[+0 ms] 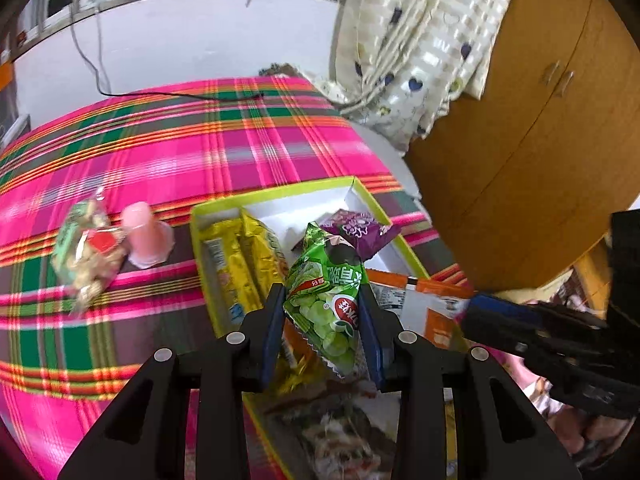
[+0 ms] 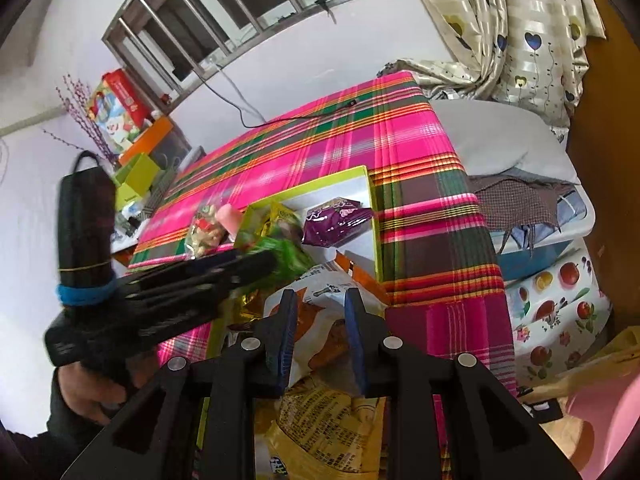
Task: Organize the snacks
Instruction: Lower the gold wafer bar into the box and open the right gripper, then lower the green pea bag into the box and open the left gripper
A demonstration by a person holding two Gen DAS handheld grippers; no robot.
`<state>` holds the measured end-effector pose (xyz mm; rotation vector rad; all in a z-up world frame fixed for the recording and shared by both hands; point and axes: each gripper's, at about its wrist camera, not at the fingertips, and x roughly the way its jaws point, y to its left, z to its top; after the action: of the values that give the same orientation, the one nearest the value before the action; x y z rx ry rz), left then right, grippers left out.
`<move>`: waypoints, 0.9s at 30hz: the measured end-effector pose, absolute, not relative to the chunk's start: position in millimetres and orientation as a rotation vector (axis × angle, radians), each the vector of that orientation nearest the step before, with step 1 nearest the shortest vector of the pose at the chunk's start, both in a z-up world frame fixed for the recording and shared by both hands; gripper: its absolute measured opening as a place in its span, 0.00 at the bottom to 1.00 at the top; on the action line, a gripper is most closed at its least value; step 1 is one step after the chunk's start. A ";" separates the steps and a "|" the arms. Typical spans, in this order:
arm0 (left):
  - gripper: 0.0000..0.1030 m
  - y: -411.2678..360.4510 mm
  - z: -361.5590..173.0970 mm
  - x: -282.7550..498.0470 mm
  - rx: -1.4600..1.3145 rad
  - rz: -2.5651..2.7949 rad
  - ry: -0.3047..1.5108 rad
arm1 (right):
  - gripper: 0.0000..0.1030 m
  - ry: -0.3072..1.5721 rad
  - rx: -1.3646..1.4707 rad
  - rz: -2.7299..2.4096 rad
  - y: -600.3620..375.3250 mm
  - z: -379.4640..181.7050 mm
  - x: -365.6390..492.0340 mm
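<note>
Covered by a pink, green and orange plaid cloth (image 1: pixel 168 152), a wide bench, seen from both wrist views. On it, toward the right edge, a shallow white cardboard tray with a lime-green rim (image 1: pixel 280 194), partly filled with snacks. Along the tray's left wall, a long yellow foil snack packet (image 1: pixel 244 264); at the far right corner, a purple crinkled snack bag (image 1: pixel 360 234); at the near right, an orange-and-white snack bag (image 1: pixel 424 300) lying over the tray's edge. Outside the tray, just left of it, a pale pink plastic cup-shaped jelly (image 1: pixel 144 236), touching a clear bag of beige nuts with green and red print (image 1: pixel 86 256).

Left claw (image 1: pixel 324 312): clenched on a green grape-printed snack pouch (image 1: pixel 328 300), blue pads pressing both sides, the pouch raised over the tray. Gloved hand (image 2: pixel 86 392) seen gripping that tool's handle from the right wrist view.

Right claw (image 2: pixel 320 322): released, narrowly parted over the orange-and-white bag, pads not pressing it; whether touching, cannot tell.
</note>
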<state>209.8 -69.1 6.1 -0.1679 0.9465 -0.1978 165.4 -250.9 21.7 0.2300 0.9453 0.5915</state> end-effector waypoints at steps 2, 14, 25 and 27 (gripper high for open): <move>0.36 -75.6 0.9 216.4 -0.152 -0.207 0.961 | 0.22 0.944 0.232 0.589 -253.0 22.2 165.6; 0.54 -67.5 21.9 196.6 -0.181 -0.242 0.884 | 0.22 0.912 0.210 0.596 -250.3 35.9 147.8; 0.54 -28.5 30.0 122.6 -0.298 -0.225 0.827 | 0.30 0.873 0.119 0.621 -229.4 40.6 110.5; 0.54 -18.8 30.7 109.9 -0.318 -0.216 0.818 | 0.32 0.872 0.105 0.633 -223.8 41.3 105.0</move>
<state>109.9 -18.8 30.7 -0.3179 0.8183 -0.2155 105.0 -223.8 41.3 0.1049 0.8723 0.6333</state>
